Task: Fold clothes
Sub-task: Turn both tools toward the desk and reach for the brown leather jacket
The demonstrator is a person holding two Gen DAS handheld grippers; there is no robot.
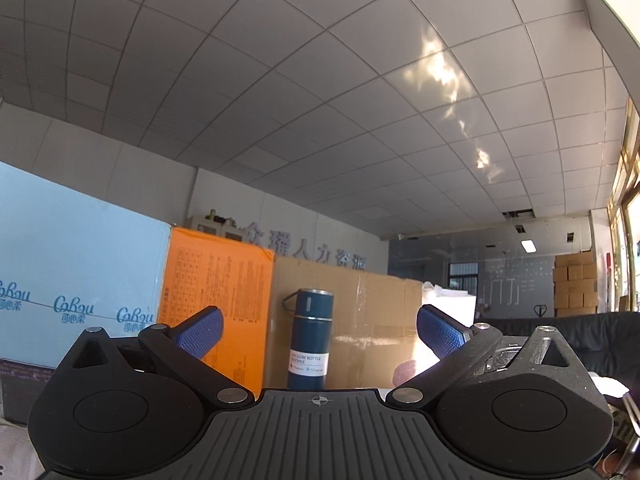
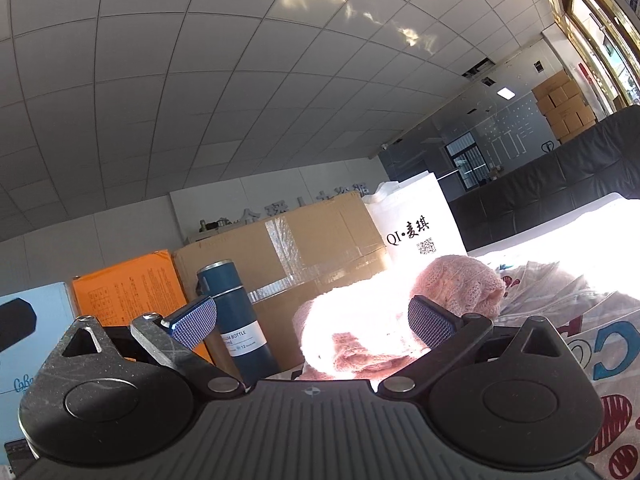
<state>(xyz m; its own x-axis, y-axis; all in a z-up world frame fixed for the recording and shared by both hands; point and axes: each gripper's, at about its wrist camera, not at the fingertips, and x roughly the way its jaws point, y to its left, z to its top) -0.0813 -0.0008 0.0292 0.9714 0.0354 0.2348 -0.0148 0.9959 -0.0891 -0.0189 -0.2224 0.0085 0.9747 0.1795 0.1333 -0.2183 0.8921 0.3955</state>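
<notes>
A pink knitted garment (image 2: 384, 320) is seen bunched in a heap just ahead of the right tool (image 2: 314, 320), lying between its spread blue pads (image 2: 430, 322) without being touched by them; much of the knit is washed out by sunlight, so its shape and edges cannot be made out, and its lower part is hidden behind the tool's body; the desk beneath it is not shown. To its right a patterned cloth (image 2: 600, 344) with red and blue print is spread, cut off at the frame edge and partly overexposed. In the left wrist view only a small dark-pink scrap (image 1: 405, 372) is glimpsed beside a glare patch, and whether it is the same garment cannot be told; the left tool (image 1: 320, 332) is held with its pads (image 1: 202, 330) wide apart and nothing between them. A dark teal vacuum bottle (image 1: 309, 338) is stood upright beyond, its base hidden by the tool; behind it a cardboard box (image 1: 360, 320), an orange box (image 1: 216, 292) and a pale blue carton (image 1: 76, 280) are stacked against the wall; a white bag (image 2: 416, 216) with black lettering is set beside the cardboard.
</notes>
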